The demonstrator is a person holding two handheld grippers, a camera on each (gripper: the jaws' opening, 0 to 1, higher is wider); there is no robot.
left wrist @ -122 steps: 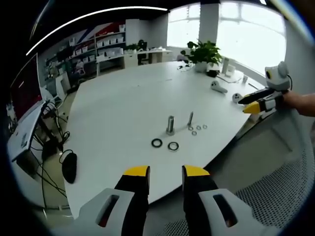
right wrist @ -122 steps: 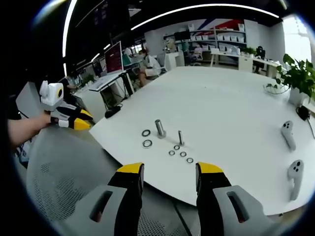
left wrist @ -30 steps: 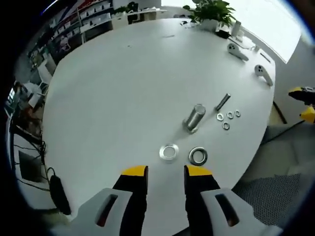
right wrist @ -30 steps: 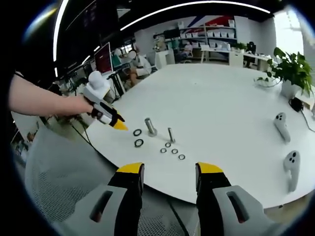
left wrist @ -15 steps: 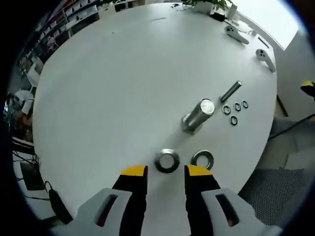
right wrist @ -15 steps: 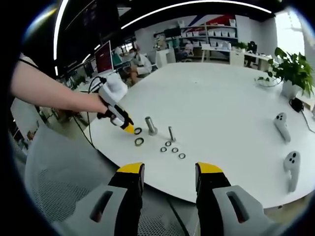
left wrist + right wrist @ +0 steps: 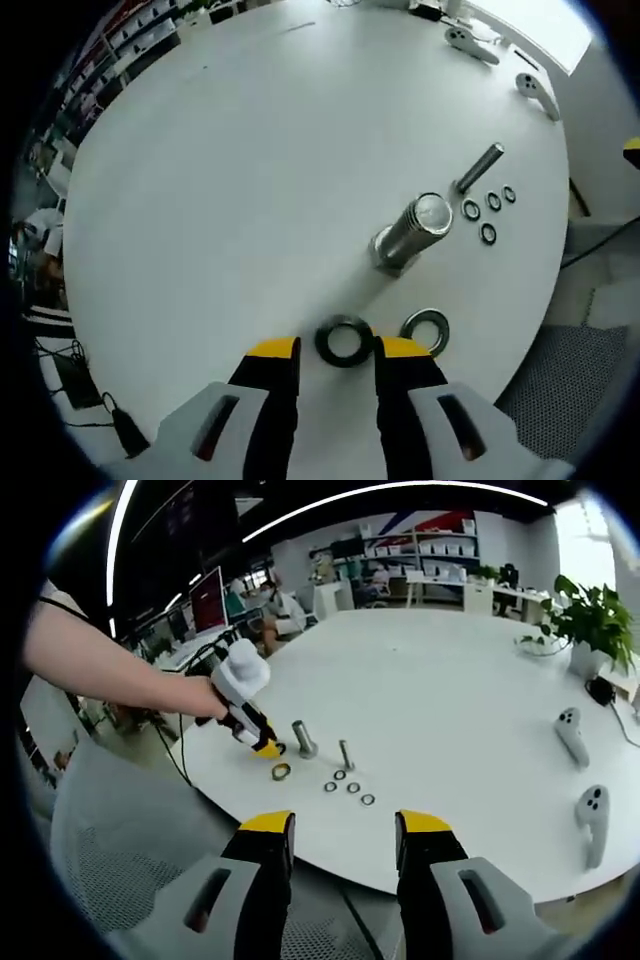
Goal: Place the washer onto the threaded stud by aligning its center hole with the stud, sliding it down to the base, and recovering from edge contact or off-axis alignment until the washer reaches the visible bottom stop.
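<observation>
In the left gripper view, the left gripper (image 7: 338,349) is held open over the white desk (image 7: 230,180); a dark washer (image 7: 344,341) lies flat between its fingers (image 7: 272,352), just before the upright threaded stud (image 7: 410,232). A second washer (image 7: 426,329) is seen beside the first. In the right gripper view, the right gripper (image 7: 333,825) is held open, well short of the stud.

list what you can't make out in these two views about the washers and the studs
- Dark washer, left gripper view: its near edge sits between the left gripper tips; contact cannot be told.
- Large stud, left gripper view: threads too blurred to see.
- Small washers, right gripper view: too small to tell holes.
- Left gripper, right gripper view: its tips cover the dark washer.
</observation>
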